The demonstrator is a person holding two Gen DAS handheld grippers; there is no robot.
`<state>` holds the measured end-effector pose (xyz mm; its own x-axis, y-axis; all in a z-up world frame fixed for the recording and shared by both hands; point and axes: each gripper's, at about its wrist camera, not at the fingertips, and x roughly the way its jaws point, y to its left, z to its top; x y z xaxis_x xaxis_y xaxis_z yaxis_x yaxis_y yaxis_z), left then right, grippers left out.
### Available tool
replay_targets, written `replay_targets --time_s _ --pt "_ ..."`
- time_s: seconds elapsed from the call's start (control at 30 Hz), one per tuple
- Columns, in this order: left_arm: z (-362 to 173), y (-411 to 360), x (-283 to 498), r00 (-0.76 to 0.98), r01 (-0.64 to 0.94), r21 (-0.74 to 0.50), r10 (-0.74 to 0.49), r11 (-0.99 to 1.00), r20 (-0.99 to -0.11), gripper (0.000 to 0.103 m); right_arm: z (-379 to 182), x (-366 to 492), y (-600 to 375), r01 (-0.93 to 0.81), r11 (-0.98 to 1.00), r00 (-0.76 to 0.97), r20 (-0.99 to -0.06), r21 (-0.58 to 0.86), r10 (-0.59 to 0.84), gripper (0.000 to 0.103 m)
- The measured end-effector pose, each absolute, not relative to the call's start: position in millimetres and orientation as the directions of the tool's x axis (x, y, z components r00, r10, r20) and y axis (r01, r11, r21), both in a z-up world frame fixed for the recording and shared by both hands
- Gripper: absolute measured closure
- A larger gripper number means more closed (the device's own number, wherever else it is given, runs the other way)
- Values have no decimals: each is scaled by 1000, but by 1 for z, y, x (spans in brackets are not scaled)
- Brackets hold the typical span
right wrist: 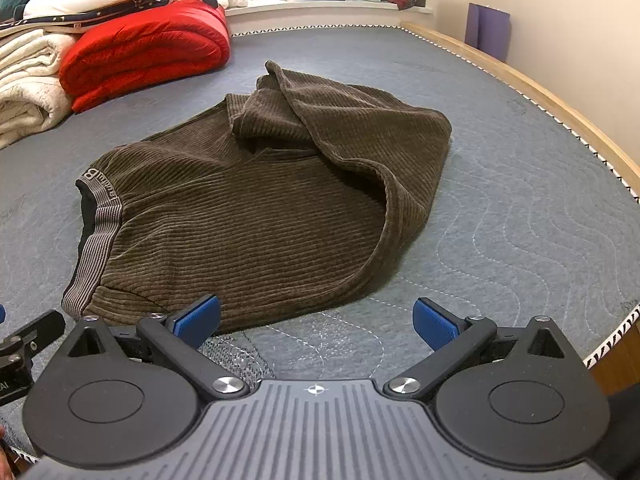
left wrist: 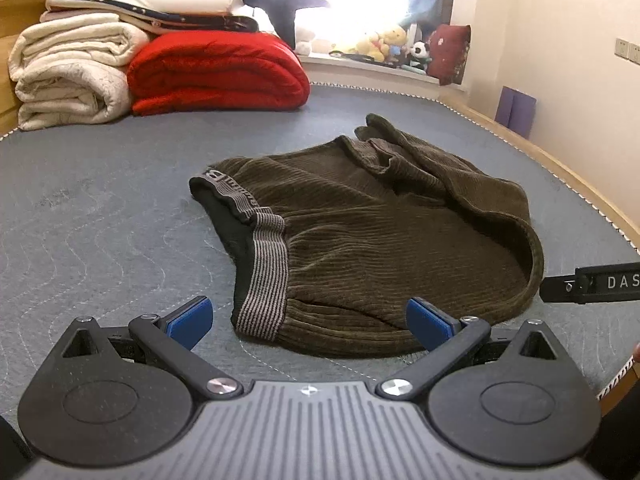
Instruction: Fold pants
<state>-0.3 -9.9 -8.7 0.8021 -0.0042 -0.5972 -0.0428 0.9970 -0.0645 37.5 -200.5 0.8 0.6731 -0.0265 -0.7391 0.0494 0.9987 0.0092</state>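
Left tongs (left wrist: 308,322): both blue-padded fingers are spread wide apart and grip nothing. The dark olive-brown ribbed corduroy pants (left wrist: 360,240) lie directly ahead of the tongs on the grey quilted mattress surface (left wrist: 100,220). The near edge of the pants sits in the gap between the two fingers, close to the right pad; whether it touches cannot be told. The grey striped elastic waistband (left wrist: 266,276) runs forward and left from just ahead of the gap. A fold of the fabric lies doubled over on the far right part of the garment.

Right tongs (right wrist: 316,324): both blue-padded fingers are likewise spread wide and hold nothing. In this view the pants (right wrist: 260,208) lie ahead and to the left of the gap; the left finger (right wrist: 198,320) is at the near hem, and the right finger (right wrist: 436,324) is over bare mattress (right wrist: 520,200). The waistband (right wrist: 94,252) is at far left. The doubled-over fold (right wrist: 340,128) rises ahead, slightly right of centre.

A black part of the right tongs (left wrist: 592,282) enters the left wrist view at the right edge, just beside the pants.

Far ahead and left of both tongs: a rolled red blanket (left wrist: 216,74) beside a folded cream blanket (left wrist: 68,74), with further folded textiles stacked on top. Plush toys (left wrist: 380,44) line the windowsill far ahead.
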Motion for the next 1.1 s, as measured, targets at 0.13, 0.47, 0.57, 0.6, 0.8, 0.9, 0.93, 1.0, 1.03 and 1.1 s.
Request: replay_targets --time_s 0.13,0.47,0.57,0.6,0.8,0.9,0.93,1.0,1.03,1.1 --pt "-11 -10 3 784 -48 -63 -2 997 -621 0 2 37 -200 56 998 676 -736 3 -35 2" --pt "-15 -9 6 768 -52 -57 4 997 -641 0 2 36 -198 46 999 683 -730 1 -30 14" --pt "-15 -8 6 766 -52 -58 2 997 -642 0 3 35 -196 33 999 688 -725 -1 -23 21" --pt "-15 -9 7 767 -53 -58 3 997 -642 0 3 35 -195 26 1000 690 -724 -4 -21 24" --pt "-16 -8 8 761 -56 -61 3 997 -649 0 3 35 -191 5 1000 692 -722 -15 -14 31" --pt "-16 -8 8 760 -56 -62 3 997 -650 0 4 34 -191 3 1000 694 -720 -15 -13 34" --pt "-16 -9 8 759 -56 -62 2 997 -651 0 4 34 -191 2 1000 694 -720 -14 -11 35" --pt "-16 -9 8 758 -53 -62 0 997 -652 0 4 34 -191 -3 1000 693 -721 -13 -8 39" --pt "-16 -10 8 757 -53 -61 0 997 -653 0 3 33 -190 -7 1000 692 -722 -14 -5 40" --pt "-17 -10 8 755 -52 -61 0 997 -656 0 3 33 -188 -14 1000 692 -722 -14 0 41"
